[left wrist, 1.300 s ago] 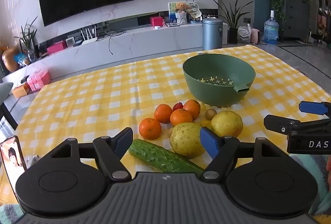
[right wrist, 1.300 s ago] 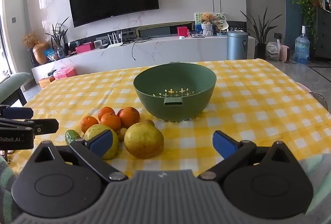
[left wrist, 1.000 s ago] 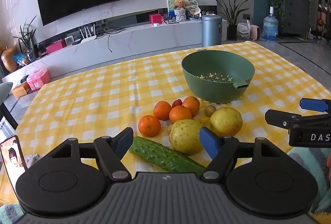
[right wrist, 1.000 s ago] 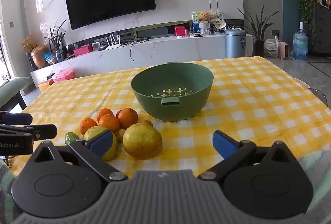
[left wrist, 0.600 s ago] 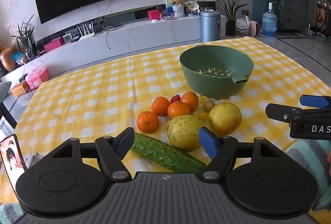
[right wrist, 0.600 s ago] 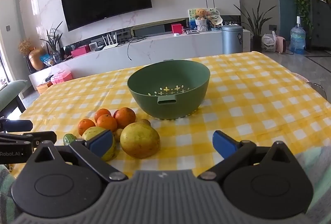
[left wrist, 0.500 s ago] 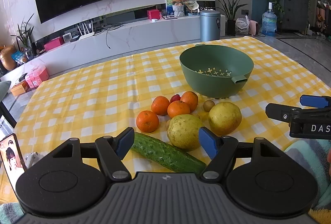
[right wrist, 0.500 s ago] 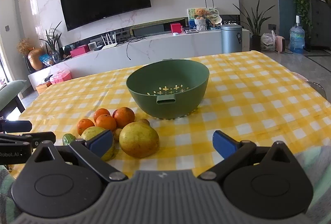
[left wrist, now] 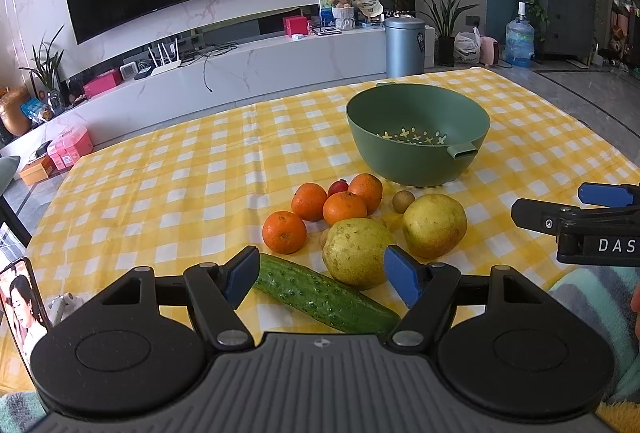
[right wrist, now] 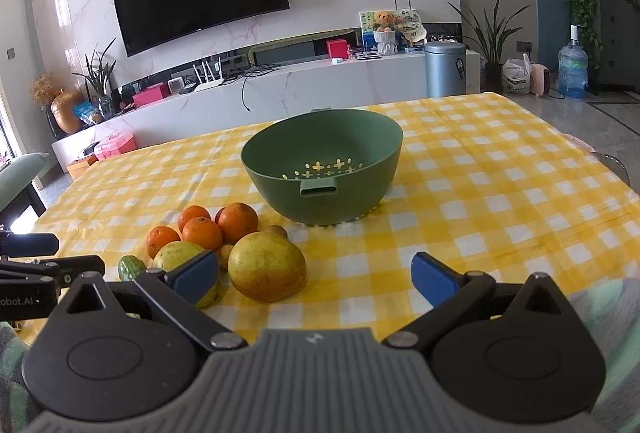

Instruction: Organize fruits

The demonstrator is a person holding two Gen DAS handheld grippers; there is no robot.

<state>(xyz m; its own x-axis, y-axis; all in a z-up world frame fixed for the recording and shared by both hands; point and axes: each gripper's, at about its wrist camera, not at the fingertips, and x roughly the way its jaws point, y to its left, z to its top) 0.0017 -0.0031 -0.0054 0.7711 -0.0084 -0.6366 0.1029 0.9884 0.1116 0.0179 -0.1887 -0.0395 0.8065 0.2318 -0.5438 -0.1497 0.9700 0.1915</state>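
Ahead of both tongs stretches the bench [left wrist: 160, 185], covered in a yellow-and-white checked cloth. Beyond the right tongs [right wrist: 316, 275], well apart from their tips, stands a green colander bowl [right wrist: 322, 169], upright, with nothing visible inside; from the left tongs [left wrist: 320, 275] it sits farther out and to their right. Just past the left tongs' tips lie two large yellow-green pears: the nearer pear [left wrist: 356, 253] sits between the two blue pads, slightly toward the right one, and the farther pear [left wrist: 434, 225] lies to its right, close beside it. A cucumber [left wrist: 324, 297] lies slantwise directly in front of the left tongs, its near end hidden behind their body. Behind the pears cluster four oranges [left wrist: 344, 208], bunched together, with one orange [left wrist: 285, 232] standing a little nearer and to the left. A small red fruit [left wrist: 339, 186] peeps up among them, and a small brown fruit [left wrist: 401, 200] rests between the oranges and the bowl. Both tongs are spread wide and grip nothing; the right tongs' left pad overlaps the nearer pear in their own view.
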